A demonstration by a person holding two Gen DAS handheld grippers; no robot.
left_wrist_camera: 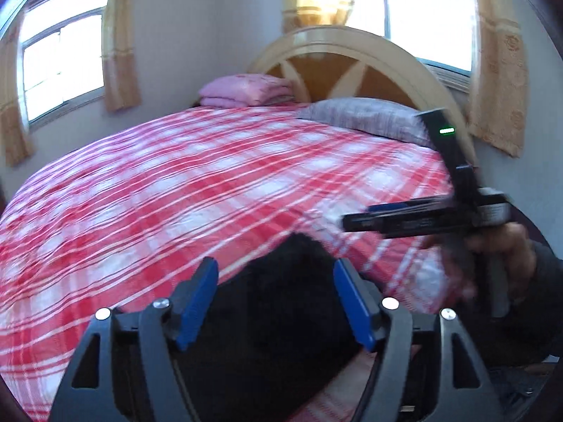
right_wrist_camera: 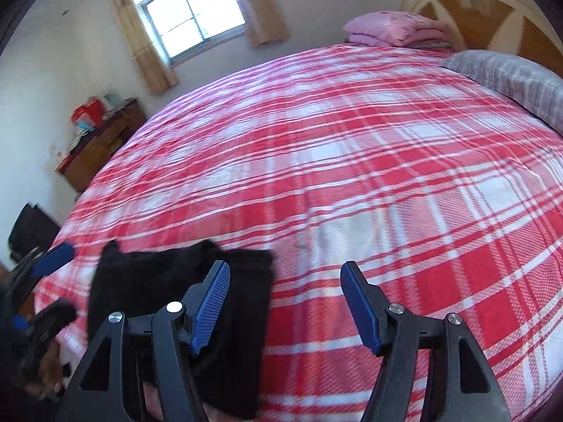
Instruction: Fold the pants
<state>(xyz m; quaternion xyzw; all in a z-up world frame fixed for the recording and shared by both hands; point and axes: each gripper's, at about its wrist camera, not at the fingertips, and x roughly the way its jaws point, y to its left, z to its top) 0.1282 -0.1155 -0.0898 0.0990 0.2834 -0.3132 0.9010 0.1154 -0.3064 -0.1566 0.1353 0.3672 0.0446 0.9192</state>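
Observation:
Black pants [right_wrist_camera: 176, 299] lie in a folded bundle near the front edge of a bed with a red and white plaid cover [right_wrist_camera: 352, 158]. In the left wrist view the pants [left_wrist_camera: 274, 316] lie just beyond and between my left gripper's blue pads; the left gripper [left_wrist_camera: 274, 267] is open and empty above them. My right gripper [right_wrist_camera: 285, 270] is open and empty, over the cover just right of the pants. In the left wrist view the right gripper [left_wrist_camera: 355, 216] is seen side-on at the right, blurred. The left gripper [right_wrist_camera: 52, 256] shows at the left edge of the right wrist view.
A grey pillow [left_wrist_camera: 369, 116] and a folded pink blanket [left_wrist_camera: 246, 89] lie by the wooden headboard [left_wrist_camera: 352, 63]. A wooden cabinet [right_wrist_camera: 102, 144] with clutter stands by the far wall. A dark bag [right_wrist_camera: 31, 228] sits on the floor.

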